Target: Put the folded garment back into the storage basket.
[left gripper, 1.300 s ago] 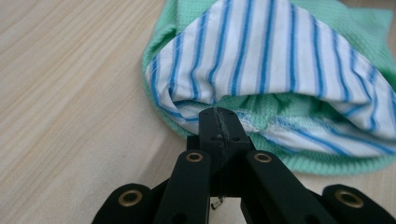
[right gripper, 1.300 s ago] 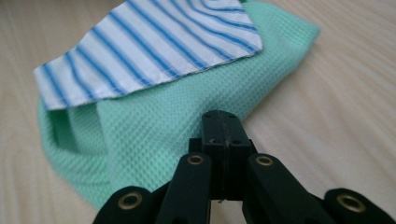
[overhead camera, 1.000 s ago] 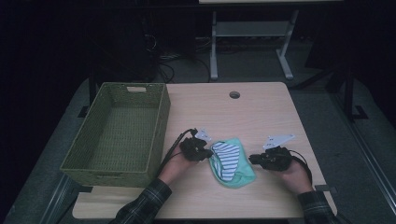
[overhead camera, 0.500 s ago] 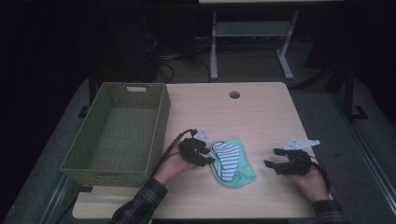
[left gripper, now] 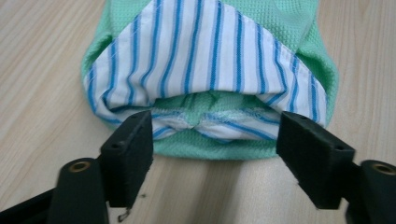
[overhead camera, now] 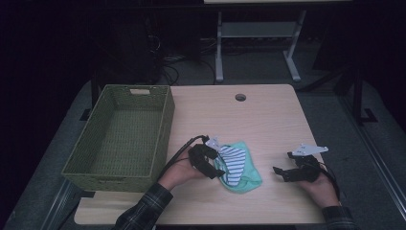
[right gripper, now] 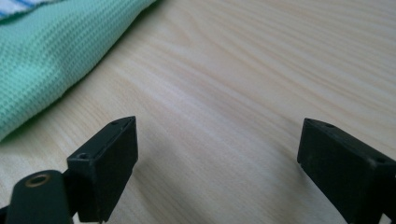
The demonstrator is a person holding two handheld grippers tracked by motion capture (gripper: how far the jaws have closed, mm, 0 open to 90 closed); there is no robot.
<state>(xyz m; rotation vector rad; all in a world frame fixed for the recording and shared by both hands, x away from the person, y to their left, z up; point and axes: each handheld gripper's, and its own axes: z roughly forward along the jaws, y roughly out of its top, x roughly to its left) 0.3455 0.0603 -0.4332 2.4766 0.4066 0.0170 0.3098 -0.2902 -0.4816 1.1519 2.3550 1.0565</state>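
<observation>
A folded green garment (overhead camera: 242, 167), its blue-and-white striped lining (left gripper: 201, 60) turned outward, is seen lying on the near half of the wooden table (overhead camera: 268, 120), between the two hand-held grippers and free of both. The left gripper (overhead camera: 218, 165) is held at the garment's left edge; its jaws have just been opening and now stand apart, the fold's hem lying between the pads (left gripper: 128, 149) without being pinched. The right gripper (overhead camera: 282, 173) is set off to the right, apart from the cloth, its jaws likewise just opened and spread over bare wood, with nothing between its pads (right gripper: 105, 158). The placement is judged to be a release after folding, the piece being left flat for a fresh hold. A woven green basket (overhead camera: 165, 124) is stood at the table's left, its near wall just beside the left forearm (overhead camera: 143, 211), so a lift over the rim appears to be needed. Open tabletop is left behind and to the right of the garment, while the near edge lies close to both hands.
</observation>
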